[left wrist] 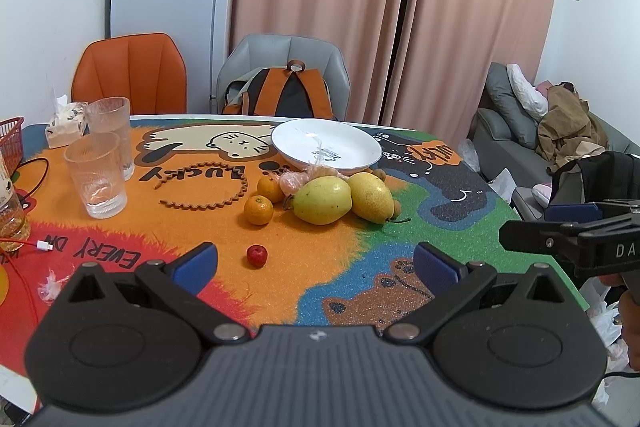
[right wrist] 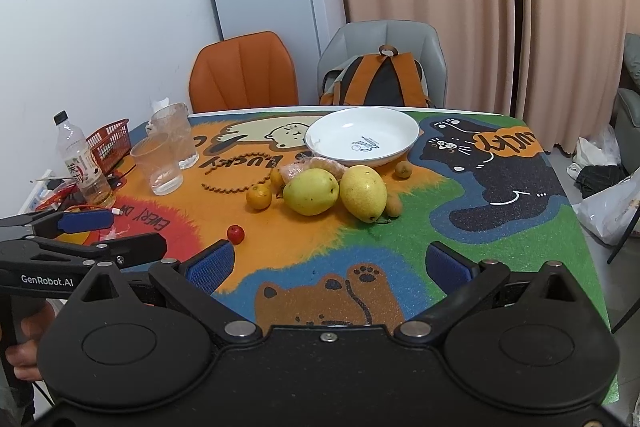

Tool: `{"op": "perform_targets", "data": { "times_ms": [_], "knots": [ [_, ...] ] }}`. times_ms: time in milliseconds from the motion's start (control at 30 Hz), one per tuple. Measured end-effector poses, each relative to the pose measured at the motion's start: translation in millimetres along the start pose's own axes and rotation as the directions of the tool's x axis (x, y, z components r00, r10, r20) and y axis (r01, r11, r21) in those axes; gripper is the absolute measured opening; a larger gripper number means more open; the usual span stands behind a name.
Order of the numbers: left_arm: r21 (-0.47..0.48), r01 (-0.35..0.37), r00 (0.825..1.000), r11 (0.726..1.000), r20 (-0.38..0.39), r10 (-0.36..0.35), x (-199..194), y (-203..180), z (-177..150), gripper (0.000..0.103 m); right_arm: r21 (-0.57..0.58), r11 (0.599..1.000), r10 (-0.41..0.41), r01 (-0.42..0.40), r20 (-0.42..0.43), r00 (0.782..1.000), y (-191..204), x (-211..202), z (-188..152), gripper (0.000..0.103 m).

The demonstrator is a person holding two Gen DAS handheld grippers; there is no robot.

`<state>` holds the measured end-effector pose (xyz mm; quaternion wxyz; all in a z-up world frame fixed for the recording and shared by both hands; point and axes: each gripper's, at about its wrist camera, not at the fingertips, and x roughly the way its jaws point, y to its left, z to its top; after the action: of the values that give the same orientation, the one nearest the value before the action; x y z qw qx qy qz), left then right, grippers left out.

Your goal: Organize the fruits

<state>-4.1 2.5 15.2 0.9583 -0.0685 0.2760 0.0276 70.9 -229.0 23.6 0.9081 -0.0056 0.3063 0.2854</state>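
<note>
Both tools hang over the near edge of the counter, side by side, and neither has anything in it. The left hand-held gripper stands wide, its blue pads far apart over the mat; the right hand-held gripper is spread just as wide, with only the bear print between its jaws.

Just ahead of the left one, close by its left pad, lies a small red fruit, alone and apart from the rest. Further ahead sits the main cluster: two small oranges, one behind the other, then two pears touching each other, with something in a thin pink wrapper tucked behind them and a few small brown fruits by the right pear. Beyond the pile, nearly touching it, is the white bowl, and it is empty. To the far left stand two clear glasses, with a toothed brown ring lying between them and the oranges.

To my eye the sorting has not begun: every fruit is on the mat, none in the bowl. The red fruit is the closest pick. It is tiny and round, so the left jaws would need to come low, straddle it squarely and close gently, or it may roll away.
</note>
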Motion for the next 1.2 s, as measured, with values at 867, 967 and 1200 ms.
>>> {"op": "perform_targets", "data": {
  "times_ms": [867, 967, 1200],
  "knots": [
    [0.003, 0.003, 1.0, 1.0, -0.008, -0.003, 3, 3, -2, 0.103, 0.005, 1.0, 0.002, -0.002, -0.011, 1.0, -5, 6, -4, 0.103],
    [0.006, 0.004, 1.0, 1.0, -0.013, -0.004, 7, 0, -2, 0.103, 0.006, 1.0, 0.007, -0.007, -0.014, 1.0, -7, 10, -2, 0.103],
    [-0.009, 0.001, 1.0, 1.0, -0.022, -0.002, 22, 4, 5, 0.103, 0.005, 1.0, 0.029, -0.029, -0.022, 0.999, -14, 26, 2, 0.103]
  ]
}}
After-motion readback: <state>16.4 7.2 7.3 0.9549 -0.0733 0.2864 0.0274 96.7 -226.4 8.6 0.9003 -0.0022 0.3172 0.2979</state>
